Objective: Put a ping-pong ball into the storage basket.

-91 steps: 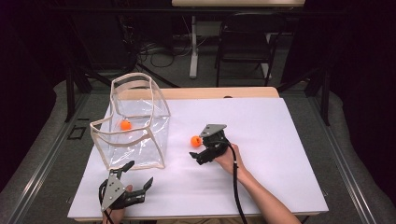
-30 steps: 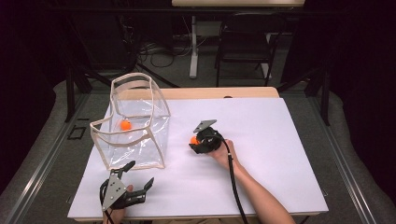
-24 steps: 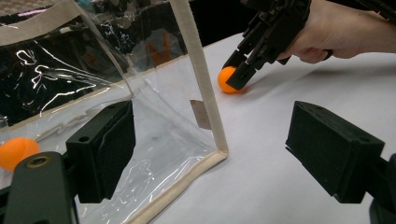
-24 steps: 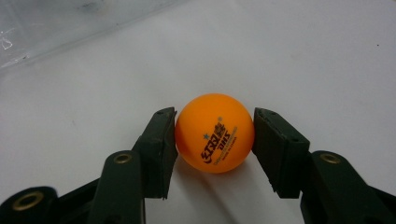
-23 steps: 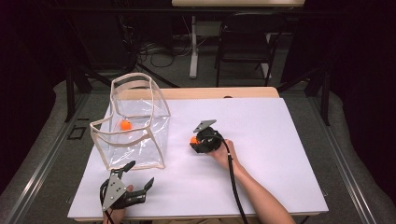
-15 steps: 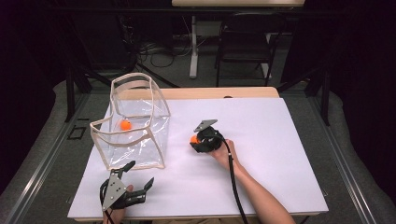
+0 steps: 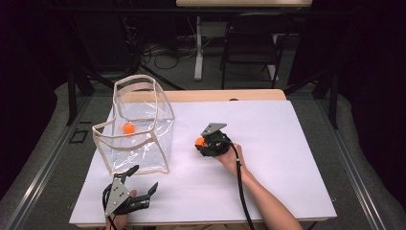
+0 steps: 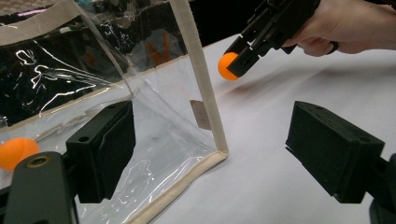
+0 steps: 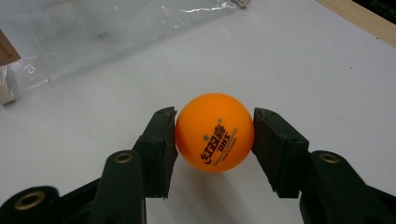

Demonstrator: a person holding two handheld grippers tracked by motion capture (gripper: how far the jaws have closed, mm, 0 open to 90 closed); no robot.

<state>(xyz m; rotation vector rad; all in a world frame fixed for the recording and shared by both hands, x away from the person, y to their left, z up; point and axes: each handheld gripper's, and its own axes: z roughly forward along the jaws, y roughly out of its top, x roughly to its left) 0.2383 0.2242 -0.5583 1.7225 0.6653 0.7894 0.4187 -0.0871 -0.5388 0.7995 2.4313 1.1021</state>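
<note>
At the centre of the high view, an orange ball [image 7: 199,141] is sitting between the two black jaws of the right gripper [image 7: 206,143], which are pressing against its sides; the right gripper view is showing the ball [image 9: 214,132] pinched at mid-frame, its printed logo facing the camera, just above the white table [image 9: 327,70]. A person's right hand [image 7: 230,155] is gripping the tool, the cable trailing down toward the lower edge of the frame. To the left of the ball, a clear plastic bag [image 7: 136,127] with beige trim is standing open on the table, and a second orange ball [image 7: 128,128] is lying inside it. At the lower left of the high view, the left gripper [image 7: 139,184] is resting near the table's front edge, its jaws standing wide apart and holding nothing, pointing toward the bag's near corner [image 8: 219,151].
</note>
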